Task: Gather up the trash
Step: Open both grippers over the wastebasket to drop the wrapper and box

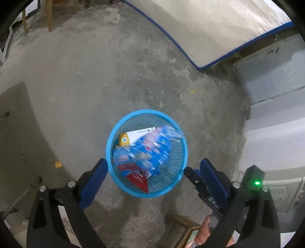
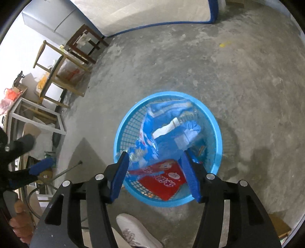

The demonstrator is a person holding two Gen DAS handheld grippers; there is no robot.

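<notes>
A blue mesh basket (image 1: 114, 133) (image 2: 217, 129) stands on the concrete floor. In it lie a crumpled blue plastic wrapper (image 1: 144, 148) (image 2: 164, 139), a red box (image 1: 139, 178) (image 2: 164, 177) and a yellow and white carton (image 1: 124, 140). My left gripper (image 1: 154, 160) hangs above the basket with its jaws wide apart and nothing between them. Over the near rim, my right gripper (image 2: 155, 153) is open; the wrapper shows below its fingers, blurred and free of the pads.
A white mattress with blue edging (image 1: 209, 28) (image 2: 143, 15) lies at the back. Wooden chairs (image 2: 57, 63) and clutter line the left wall. A yellow scrap (image 1: 58, 164) lies on the floor left of the basket. The person's white shoe (image 2: 133, 229) is beside the basket.
</notes>
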